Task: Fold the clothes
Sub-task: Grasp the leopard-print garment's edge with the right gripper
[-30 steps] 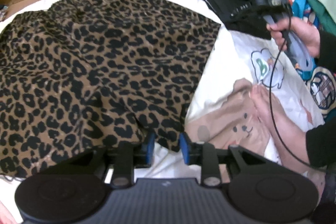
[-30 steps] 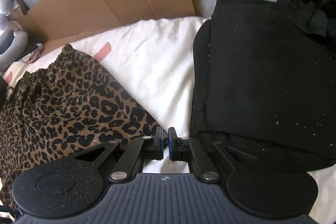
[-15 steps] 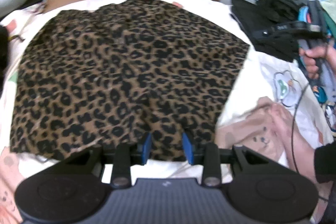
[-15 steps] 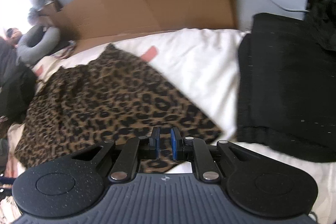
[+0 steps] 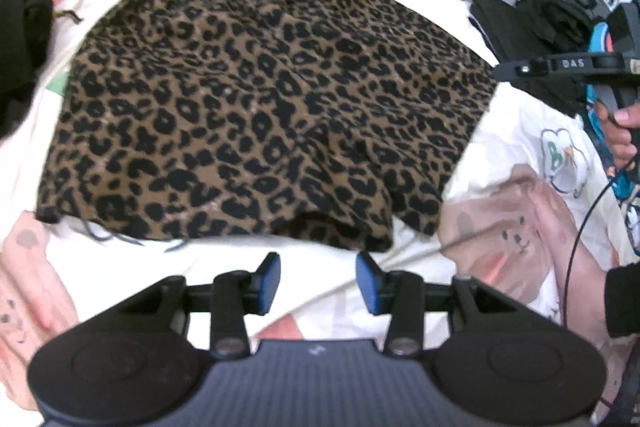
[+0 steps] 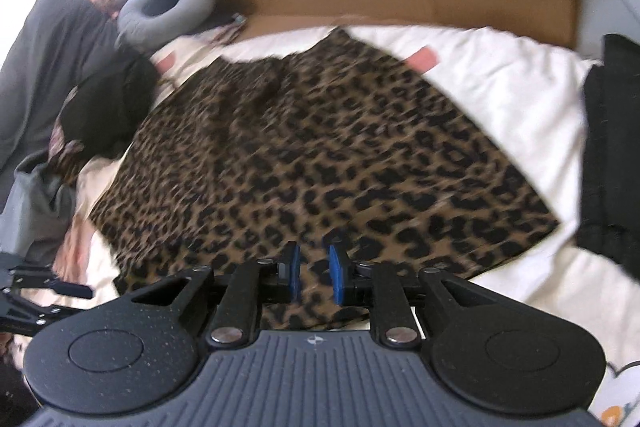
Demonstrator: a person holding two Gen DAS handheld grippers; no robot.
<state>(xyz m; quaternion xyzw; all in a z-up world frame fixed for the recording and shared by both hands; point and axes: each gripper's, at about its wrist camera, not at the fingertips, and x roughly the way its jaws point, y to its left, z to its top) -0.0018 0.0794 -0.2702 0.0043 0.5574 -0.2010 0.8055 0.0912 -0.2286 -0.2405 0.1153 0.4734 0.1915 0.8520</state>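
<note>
The leopard-print garment lies spread flat on the bed, just ahead of the left gripper, whose blue fingers stand wide apart and empty. The right gripper (lettered "DAS" in the left view) hovers over the garment's near edge, fingers slightly apart, holding nothing.

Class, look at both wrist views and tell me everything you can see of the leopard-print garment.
The leopard-print garment is thin woven-looking cloth, brown with black spots. It lies spread nearly flat on the white printed bedsheet, gathered and wrinkled along its far edge, its near hem slightly lifted with loose threads trailing. Neither gripper holds it: the left gripper is open just short of the hem, and the right gripper hovers over the near right part, jaws slightly apart.
</note>
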